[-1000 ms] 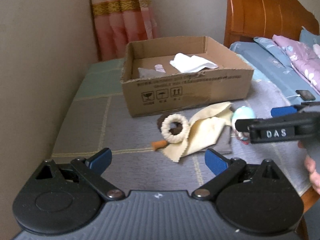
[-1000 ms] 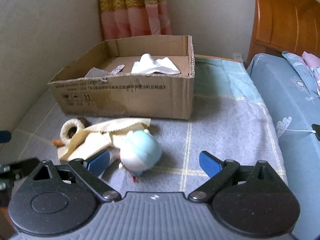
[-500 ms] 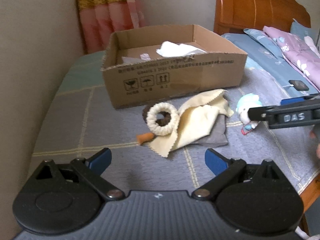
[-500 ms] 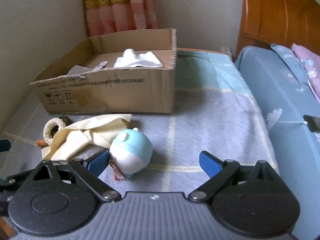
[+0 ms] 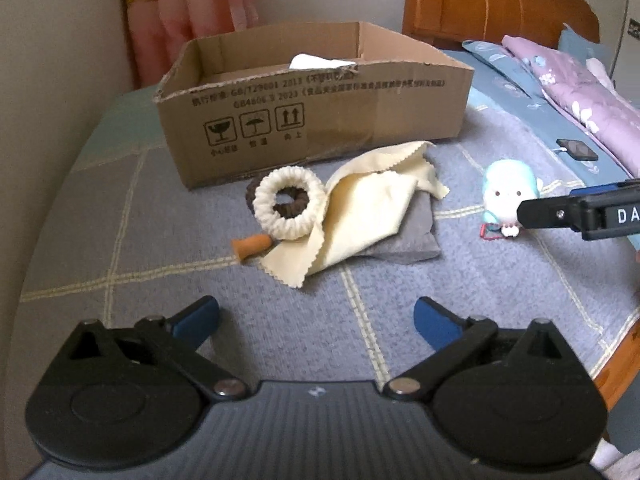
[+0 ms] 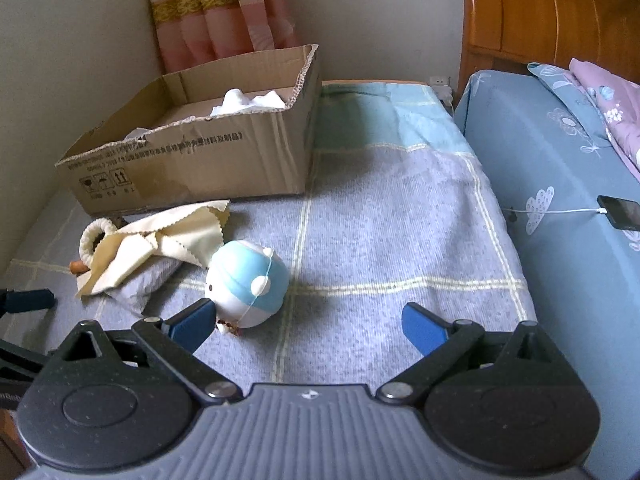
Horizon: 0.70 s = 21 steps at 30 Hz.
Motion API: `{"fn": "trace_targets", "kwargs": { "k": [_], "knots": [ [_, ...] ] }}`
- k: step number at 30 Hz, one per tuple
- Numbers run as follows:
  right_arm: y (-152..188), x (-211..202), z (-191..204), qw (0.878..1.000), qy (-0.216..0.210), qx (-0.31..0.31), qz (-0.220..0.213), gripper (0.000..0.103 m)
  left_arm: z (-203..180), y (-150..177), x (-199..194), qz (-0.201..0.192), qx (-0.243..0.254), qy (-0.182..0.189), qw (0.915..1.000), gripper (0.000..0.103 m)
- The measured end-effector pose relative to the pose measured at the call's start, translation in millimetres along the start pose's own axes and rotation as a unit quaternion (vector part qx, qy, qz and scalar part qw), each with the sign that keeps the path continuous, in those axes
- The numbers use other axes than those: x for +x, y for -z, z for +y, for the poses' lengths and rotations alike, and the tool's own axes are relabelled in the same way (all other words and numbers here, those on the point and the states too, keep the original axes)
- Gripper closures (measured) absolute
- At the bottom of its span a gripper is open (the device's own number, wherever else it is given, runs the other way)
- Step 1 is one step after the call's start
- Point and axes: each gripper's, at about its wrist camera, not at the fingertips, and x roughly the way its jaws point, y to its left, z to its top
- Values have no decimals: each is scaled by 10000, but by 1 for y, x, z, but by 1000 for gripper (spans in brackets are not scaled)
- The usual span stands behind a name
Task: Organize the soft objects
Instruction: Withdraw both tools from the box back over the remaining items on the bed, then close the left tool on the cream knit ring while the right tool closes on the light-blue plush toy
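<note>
Plush toy [image 6: 247,285] nearer right gripper [image 6: 308,322] than before; fingers [image 6: 194,322] apart.

Left gripper [image 5: 316,318]: jaws spread wide, blue fingertips [image 5: 198,316] well apart, nothing between them; held low and level, pointing forward. Right gripper [image 6: 308,324]: jaws likewise spread wide, empty; its black finger [image 5: 560,212] enters the left wrist view from the right edge, extended horizontally.
</note>
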Motion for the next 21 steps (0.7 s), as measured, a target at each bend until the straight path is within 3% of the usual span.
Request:
{"fn": "trace_targets", "kwargs": {
  "k": [6, 9, 17, 21],
  "knots": [
    [4, 0, 6, 9998, -60, -184, -71, 3, 0, 0, -2, -2, 6, -37, 10000, 1],
    [4, -1, 13, 9993, -178, -314, -134, 8, 2, -3, -6, -100, 58, -121, 9999, 1],
    [4, 2, 22, 9986, -289, -412, -154, 10, 30, -38, -21, -793, -705, -236, 9941, 1],
    [2, 5, 21, 9988, -326, -339, -140, 10, 35, -58, -5, -868, -837, -319, 9922, 1]
  ]
}}
